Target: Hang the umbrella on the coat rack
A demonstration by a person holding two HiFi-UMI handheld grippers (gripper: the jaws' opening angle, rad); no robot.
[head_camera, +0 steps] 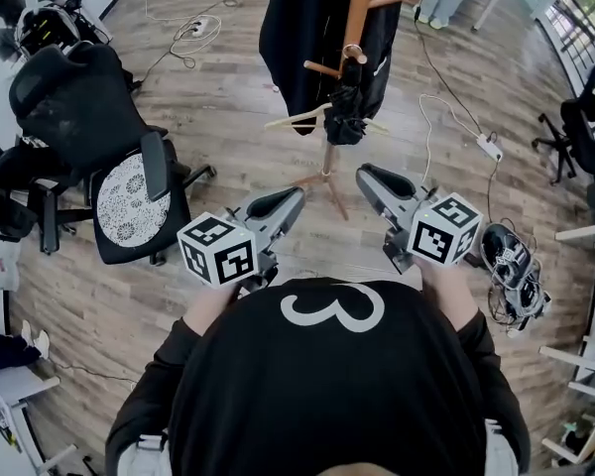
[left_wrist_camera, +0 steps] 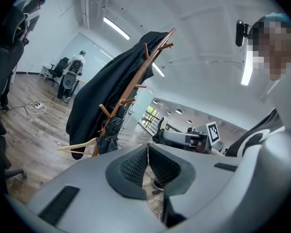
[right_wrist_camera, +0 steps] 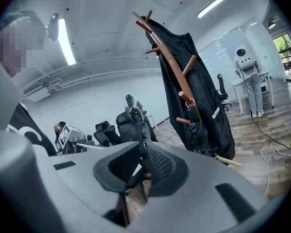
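up close, left gripper [left_wrist_camera: 146, 147] and right gripper [right_wrist_camera: 144, 148] fingers clenched empty; overhead, umbrella [head_camera: 345, 117] hangs on coat rack [head_camera: 358, 8].

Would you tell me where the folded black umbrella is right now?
In the head view, the folded black umbrella hangs top centre on the brown wooden coat rack, beside a black coat and a pale wooden hanger.

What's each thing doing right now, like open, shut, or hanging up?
Umbrella: folded shut, hanging from a rack peg.
Coat: hanging on the rack.
Hanger: bare, tilted, beside the umbrella.
Left tool: shut, empty.
Right tool: shut, empty.
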